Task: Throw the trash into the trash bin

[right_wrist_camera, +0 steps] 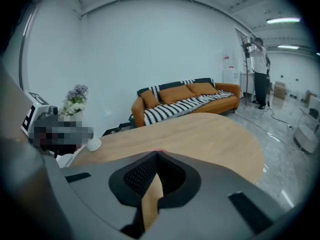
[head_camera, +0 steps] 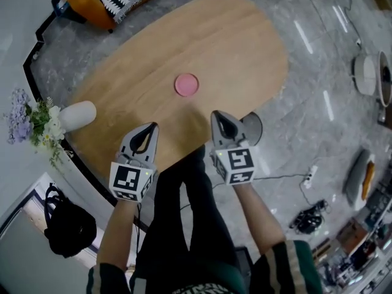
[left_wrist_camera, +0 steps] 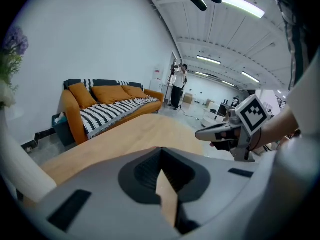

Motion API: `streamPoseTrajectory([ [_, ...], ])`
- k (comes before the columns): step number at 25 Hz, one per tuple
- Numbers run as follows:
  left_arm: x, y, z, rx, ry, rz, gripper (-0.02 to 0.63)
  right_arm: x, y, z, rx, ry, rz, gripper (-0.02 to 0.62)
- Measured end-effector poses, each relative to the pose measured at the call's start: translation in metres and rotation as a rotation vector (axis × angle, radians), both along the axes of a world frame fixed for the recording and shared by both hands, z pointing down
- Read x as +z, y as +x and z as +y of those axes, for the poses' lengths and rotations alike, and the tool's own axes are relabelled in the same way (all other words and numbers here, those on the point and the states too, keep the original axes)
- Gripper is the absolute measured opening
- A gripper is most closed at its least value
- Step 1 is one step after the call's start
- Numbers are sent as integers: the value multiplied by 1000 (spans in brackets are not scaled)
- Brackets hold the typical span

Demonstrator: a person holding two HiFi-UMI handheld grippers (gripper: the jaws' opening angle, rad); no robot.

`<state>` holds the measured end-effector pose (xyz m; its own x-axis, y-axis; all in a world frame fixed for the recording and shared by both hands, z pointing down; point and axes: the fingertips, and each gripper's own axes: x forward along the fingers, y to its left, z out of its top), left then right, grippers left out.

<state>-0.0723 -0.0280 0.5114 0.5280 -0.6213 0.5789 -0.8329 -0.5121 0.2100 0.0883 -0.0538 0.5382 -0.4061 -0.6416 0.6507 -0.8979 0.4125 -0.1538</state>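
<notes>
Plainly both grippers hang above the near edge of an oval wooden table [head_camera: 245, 48], each in one of the person's hands; the left gripper [head_camera: 152, 126] has its fingers closed tip to tip with nothing between them, only a wedge of table top showing through the gap lower down; the right gripper [head_camera: 215, 113] is closed likewise and holds nothing.

A flat pink round thing [head_camera: 186, 84] lies alone near the middle of the table, ahead of both grippers and touched by neither; in the right gripper view only a thin sliver of it peeps over the closed tips.

At the table's left end a white vase [head_camera: 77, 115] lies on its side, flowers [head_camera: 37, 124] spilling past the edge. An orange sofa [head_camera: 86, 2] with a striped throw stands beyond the far end; a black backpack [head_camera: 68, 226] sits on the floor to the left.

A grey round thing [head_camera: 255, 127] shows on the floor beside the right gripper; whether it is the trash bin I cannot tell.
</notes>
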Motion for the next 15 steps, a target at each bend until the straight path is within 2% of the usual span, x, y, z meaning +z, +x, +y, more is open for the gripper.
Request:
streamPoseTrajectory([
  [7, 11, -36, 4, -71, -27, -5, 0, 7, -56, -13, -132, -5, -22, 4],
  [10, 17, -45, 6, -85, -35, 0, 0, 8, -72, -15, -177, 6, -6, 116],
  [15, 22, -58, 8, -101, -46, 0, 0, 22, -87, -19, -215, -12, 34, 124],
])
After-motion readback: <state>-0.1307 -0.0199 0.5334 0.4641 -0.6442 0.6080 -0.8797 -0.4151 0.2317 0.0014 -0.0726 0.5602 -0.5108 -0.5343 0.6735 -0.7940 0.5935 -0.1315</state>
